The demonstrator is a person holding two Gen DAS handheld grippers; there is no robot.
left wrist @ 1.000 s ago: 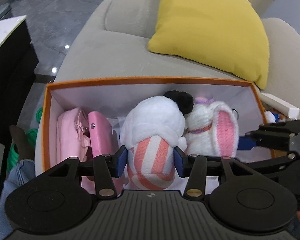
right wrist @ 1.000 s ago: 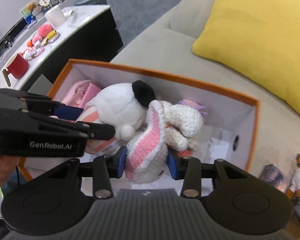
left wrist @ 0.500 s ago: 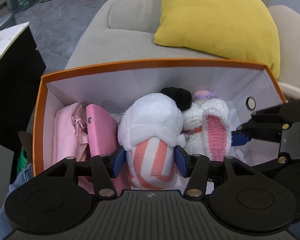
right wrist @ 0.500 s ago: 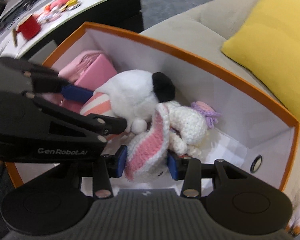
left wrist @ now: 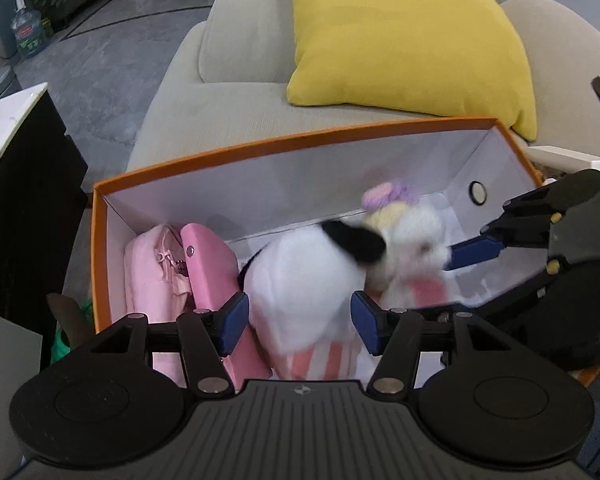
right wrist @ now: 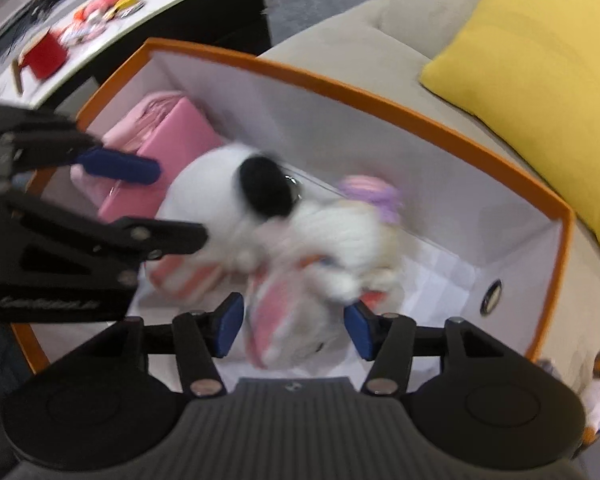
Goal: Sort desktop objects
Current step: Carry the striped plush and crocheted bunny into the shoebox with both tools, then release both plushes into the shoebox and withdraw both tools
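Both toys had dropped from their earlier pinch. Left gripper [left wrist: 296, 322]: jaws just widened, pads clear of white plush dog [left wrist: 300, 280]. Right gripper [right wrist: 294, 326]: likewise released, crocheted rabbit [right wrist: 332, 268] loose between them. Both toys lay blurred inside orange box [left wrist: 260, 148], beside pink pouches [left wrist: 180, 276], evidently grouped for storage.

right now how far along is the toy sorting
Done: pink pouches sit in the orange box. In hand: both claws have just been opening, left claw letting go of the white dog plush, right claw of the knitted bunny. Left: items on the white table.
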